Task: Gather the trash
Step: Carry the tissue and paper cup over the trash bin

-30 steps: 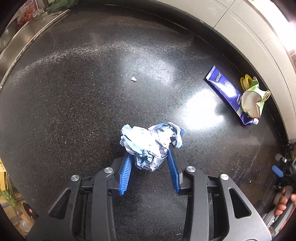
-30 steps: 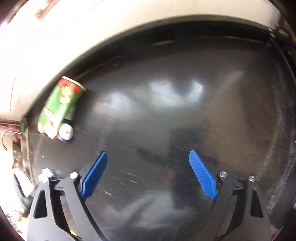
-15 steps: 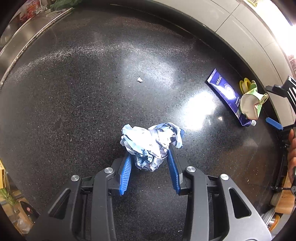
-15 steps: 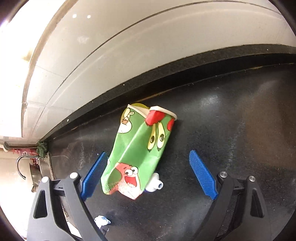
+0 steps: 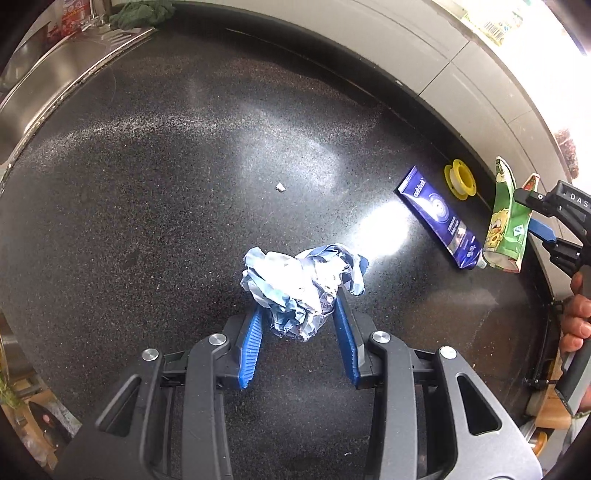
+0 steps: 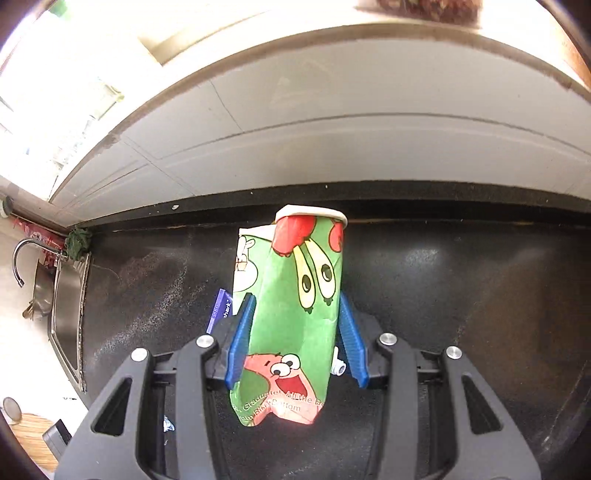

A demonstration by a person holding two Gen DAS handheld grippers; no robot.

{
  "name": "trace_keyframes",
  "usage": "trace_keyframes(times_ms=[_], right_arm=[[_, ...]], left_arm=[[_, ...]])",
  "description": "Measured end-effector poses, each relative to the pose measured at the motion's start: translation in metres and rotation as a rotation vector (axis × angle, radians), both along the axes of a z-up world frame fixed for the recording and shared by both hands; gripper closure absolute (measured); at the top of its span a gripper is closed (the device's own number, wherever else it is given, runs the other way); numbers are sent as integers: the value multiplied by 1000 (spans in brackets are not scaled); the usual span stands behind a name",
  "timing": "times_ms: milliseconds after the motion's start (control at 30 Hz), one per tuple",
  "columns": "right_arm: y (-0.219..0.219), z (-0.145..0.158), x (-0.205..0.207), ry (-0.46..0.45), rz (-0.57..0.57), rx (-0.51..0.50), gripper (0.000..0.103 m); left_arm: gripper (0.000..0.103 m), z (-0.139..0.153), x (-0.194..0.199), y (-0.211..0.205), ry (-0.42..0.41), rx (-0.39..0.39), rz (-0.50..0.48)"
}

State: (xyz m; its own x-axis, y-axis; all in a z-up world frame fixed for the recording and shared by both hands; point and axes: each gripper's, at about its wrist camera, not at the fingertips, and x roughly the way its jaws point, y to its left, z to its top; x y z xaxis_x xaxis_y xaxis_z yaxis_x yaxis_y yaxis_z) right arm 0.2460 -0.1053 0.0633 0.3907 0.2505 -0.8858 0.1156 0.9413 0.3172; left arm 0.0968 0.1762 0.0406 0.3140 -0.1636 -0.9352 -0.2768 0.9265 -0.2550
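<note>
The table is a dark speckled stone top, glossy, with bright window glare ahead of the left fingers. A pale tiled wall runs along its back edge, and a steel sink with a curved tap sits at the far left end, a dark green cloth bunched at its corner.

The left gripper is closed partway on a crumpled ball of blue and white paper, its blue fingers pressing both sides. A small white scrap lies well ahead of them.

The right gripper has just been closing, and its fingers now clamp a crushed green cartoon-printed paper cup. Just left of these fingers lies a blue tube, with a yellow spool near the wall.
</note>
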Motion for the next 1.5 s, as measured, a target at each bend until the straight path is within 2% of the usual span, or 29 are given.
trace_keyframes(times_ms=[200,333,467,600,800,1067,1167,1233,1367,1500], right_arm=[[0,32,-22,-73,46,-15,58],[3,42,-37,-81,84,0,58],[32,42,-52,-72,167,4,58],[80,43,-70,-69,287,-3,58],[178,36,-113,-60,522,-10,58],[317,20,-202,-18,869,14,58],[364,12,-240,-1,990,10,58],[395,4,-262,4,1059,-3,58],[444,-12,-295,28,1157,-20,58],[491,-30,-334,-1,1285,-56,58]], left_arm=[[67,29,-18,21,-43,49,24],[67,43,-43,48,-45,89,76],[67,48,-76,75,-45,122,154],[67,49,-117,106,-26,141,253],[67,50,-185,152,0,155,404],[67,38,-277,206,67,150,584],[67,28,-307,228,89,123,655],[67,22,-321,239,91,95,697],[67,9,-340,256,114,95,747],[67,-19,-357,274,154,74,801]])
